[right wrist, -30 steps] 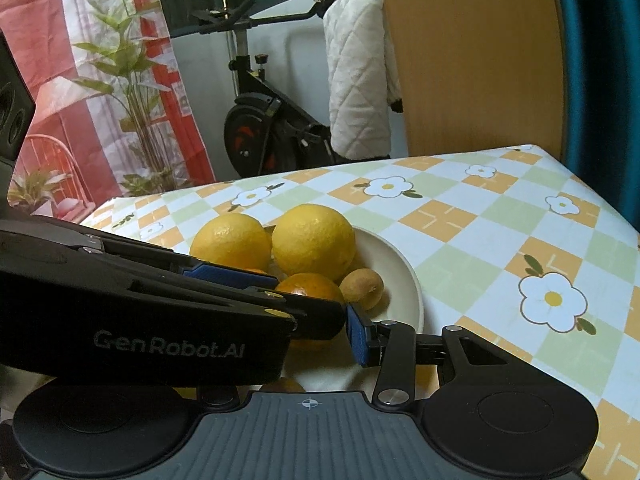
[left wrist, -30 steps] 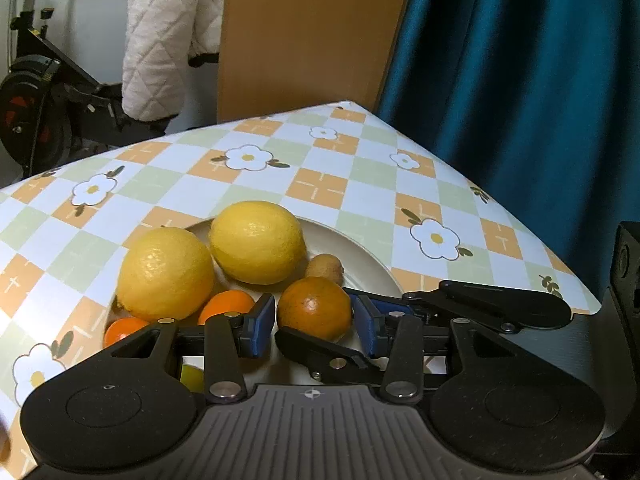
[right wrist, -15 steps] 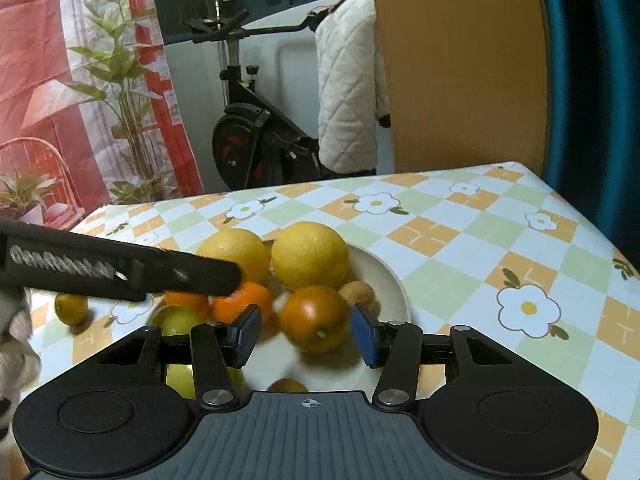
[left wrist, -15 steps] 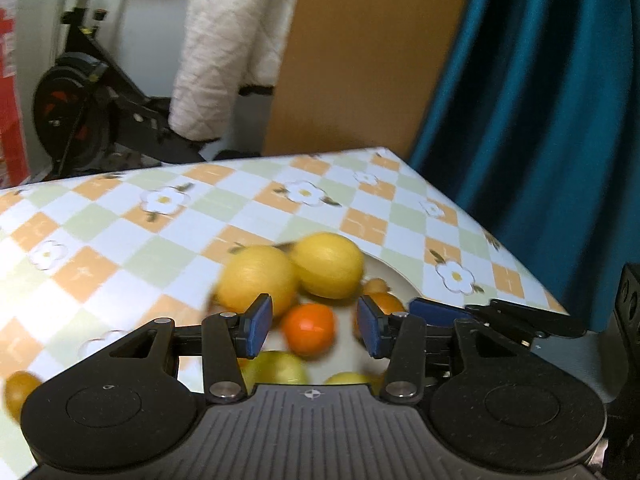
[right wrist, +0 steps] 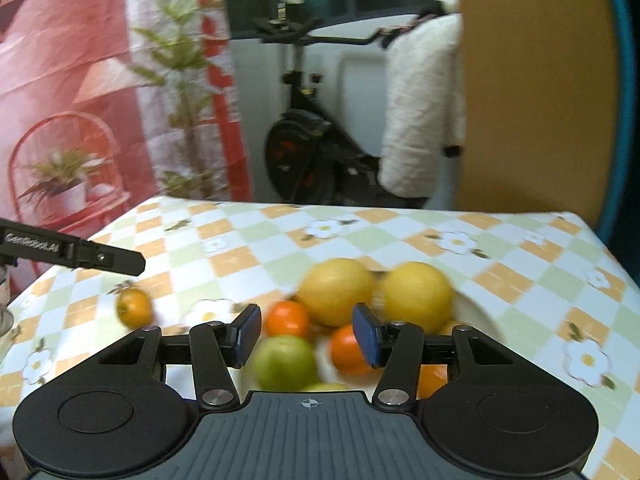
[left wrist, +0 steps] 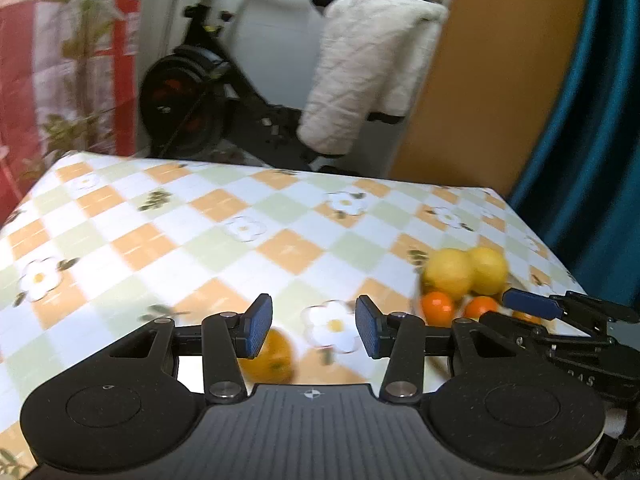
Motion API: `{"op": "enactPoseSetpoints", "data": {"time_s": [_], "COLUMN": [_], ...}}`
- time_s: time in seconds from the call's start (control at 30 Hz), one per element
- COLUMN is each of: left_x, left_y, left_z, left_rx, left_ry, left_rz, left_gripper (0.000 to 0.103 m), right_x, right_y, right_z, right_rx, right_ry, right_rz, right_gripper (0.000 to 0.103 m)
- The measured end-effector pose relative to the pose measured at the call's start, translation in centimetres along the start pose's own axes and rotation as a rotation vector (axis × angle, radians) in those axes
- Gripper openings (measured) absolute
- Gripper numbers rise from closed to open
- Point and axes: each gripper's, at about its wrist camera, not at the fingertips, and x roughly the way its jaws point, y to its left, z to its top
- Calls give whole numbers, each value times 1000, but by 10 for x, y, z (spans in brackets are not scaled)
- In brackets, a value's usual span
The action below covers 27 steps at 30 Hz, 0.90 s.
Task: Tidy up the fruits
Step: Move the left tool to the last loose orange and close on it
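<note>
Motion blur and occlusion in both wrist views

The lone orange fruit (left wrist: 269, 356) is smeared and part-hidden behind the left gripper's pad; the plate (right wrist: 482, 314) shows only its right rim, its near fruits blurred and cut off by the right gripper (right wrist: 306, 334) body; kinds indeterminate.

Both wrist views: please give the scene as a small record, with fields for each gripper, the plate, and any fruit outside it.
left gripper: open, empty, above the loose fruit
right gripper: open, empty, over the plate
plate: white, holds two lemons, oranges, one green fruit
loose fruit: one small orange-yellow fruit on the tablecloth, apart from the plate
</note>
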Motion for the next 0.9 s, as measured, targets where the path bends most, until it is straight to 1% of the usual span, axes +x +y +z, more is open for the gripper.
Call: {"op": "enactPoseSetpoints", "data": {"time_s": [0.2, 0.37, 0.47, 0.63, 0.9], "left_x": [2, 6, 10, 18, 32], "left_y": [28, 49, 52, 55, 53], "left_z": [-4, -13, -16, -19, -23], "left_rx": [-48, -115, -131, -141, -136], "left_ry": [16, 32, 42, 44, 72], "left_rz": [6, -51, -62, -90, -93], "left_gripper": [48, 49, 49, 49, 49], "right_x": [25, 43, 53, 70, 89], "right_y": [53, 86, 102, 117, 129], "right_z": [8, 13, 11, 7, 3], "right_rx": [-107, -183, -226, -265, -294], "right_ry": [39, 71, 91, 121, 144], "right_rz": [94, 158, 191, 218, 245], "right_gripper": [47, 47, 47, 47, 47]}}
